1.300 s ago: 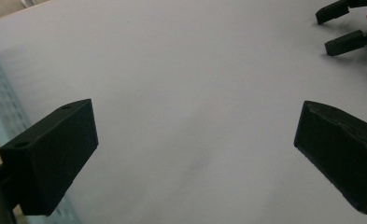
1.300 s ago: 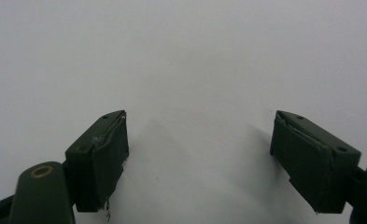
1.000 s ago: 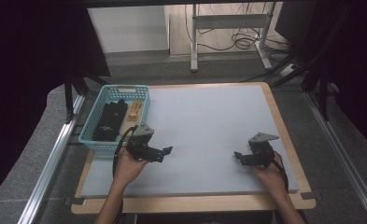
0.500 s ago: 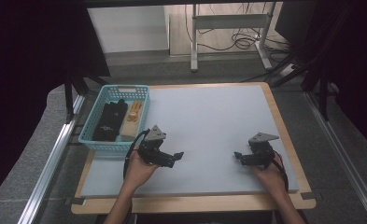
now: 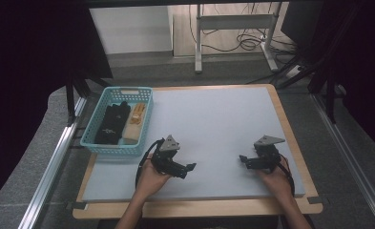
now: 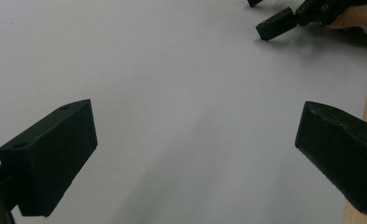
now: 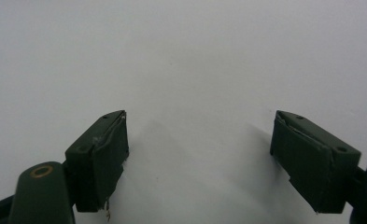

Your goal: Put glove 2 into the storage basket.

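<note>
My left gripper [image 5: 189,170] rests low over the pale grey mat [image 5: 213,119] near its front left, held by a hand. Its jaws stand wide apart with nothing between them, as the left gripper view [image 6: 195,154] shows. My right gripper [image 5: 244,161] sits near the front right, pointing left towards the other one. It is open too, with bare mat between its jaws in the right gripper view [image 7: 202,158]. The right gripper's jaw tips [image 6: 284,23] also appear at the top right of the left gripper view.
A teal plastic basket [image 5: 91,141] stands at the mat's left edge, holding a black item [image 5: 111,123], a tan item [image 5: 136,114] and something white. The mat lies on a wooden board [image 5: 290,129]. Metal rails run along both sides of the table.
My left gripper has moved to the right, away from the basket, and turned towards the right gripper. The right gripper has stayed put.
</note>
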### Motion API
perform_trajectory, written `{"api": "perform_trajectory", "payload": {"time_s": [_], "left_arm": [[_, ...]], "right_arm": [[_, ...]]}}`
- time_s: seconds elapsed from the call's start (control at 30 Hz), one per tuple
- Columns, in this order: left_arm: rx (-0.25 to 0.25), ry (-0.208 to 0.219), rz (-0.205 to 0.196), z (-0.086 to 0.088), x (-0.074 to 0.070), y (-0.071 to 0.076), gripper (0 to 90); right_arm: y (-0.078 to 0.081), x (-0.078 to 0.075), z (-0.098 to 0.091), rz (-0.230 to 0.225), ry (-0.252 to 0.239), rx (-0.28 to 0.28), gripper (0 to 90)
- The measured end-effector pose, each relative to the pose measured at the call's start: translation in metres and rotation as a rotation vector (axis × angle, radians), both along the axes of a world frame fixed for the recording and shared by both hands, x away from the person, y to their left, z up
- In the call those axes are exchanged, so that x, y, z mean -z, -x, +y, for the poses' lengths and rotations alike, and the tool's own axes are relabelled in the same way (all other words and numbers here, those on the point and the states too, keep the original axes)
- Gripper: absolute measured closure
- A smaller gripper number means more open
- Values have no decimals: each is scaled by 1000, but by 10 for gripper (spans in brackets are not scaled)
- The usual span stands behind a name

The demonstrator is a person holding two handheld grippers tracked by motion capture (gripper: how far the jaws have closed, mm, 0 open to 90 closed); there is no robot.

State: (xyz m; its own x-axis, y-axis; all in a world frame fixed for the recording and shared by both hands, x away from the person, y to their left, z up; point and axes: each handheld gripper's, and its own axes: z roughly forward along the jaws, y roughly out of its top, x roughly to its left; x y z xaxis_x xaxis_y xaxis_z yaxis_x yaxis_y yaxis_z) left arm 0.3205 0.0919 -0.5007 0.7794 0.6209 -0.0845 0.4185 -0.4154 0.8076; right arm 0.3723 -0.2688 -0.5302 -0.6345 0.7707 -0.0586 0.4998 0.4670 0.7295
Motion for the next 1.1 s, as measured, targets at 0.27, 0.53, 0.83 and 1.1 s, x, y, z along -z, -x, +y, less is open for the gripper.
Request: {"api": "perform_trajectory", "payload": {"time_s": [0.27,0.53,0.83,1.1], "left_arm": [[21,-20,13,-7,15,1,0],[36,-49,25,-13,25,4,0],[45,-76,40,-18,35,6,0],[51,-109,51,-23,42,6,0]], "right_arm": [[0,0,0,0,0,0,189],[0,0,0,0,0,0,189],[0,0,0,0,0,0,189],[0,0,0,0,0,0,189]]}}
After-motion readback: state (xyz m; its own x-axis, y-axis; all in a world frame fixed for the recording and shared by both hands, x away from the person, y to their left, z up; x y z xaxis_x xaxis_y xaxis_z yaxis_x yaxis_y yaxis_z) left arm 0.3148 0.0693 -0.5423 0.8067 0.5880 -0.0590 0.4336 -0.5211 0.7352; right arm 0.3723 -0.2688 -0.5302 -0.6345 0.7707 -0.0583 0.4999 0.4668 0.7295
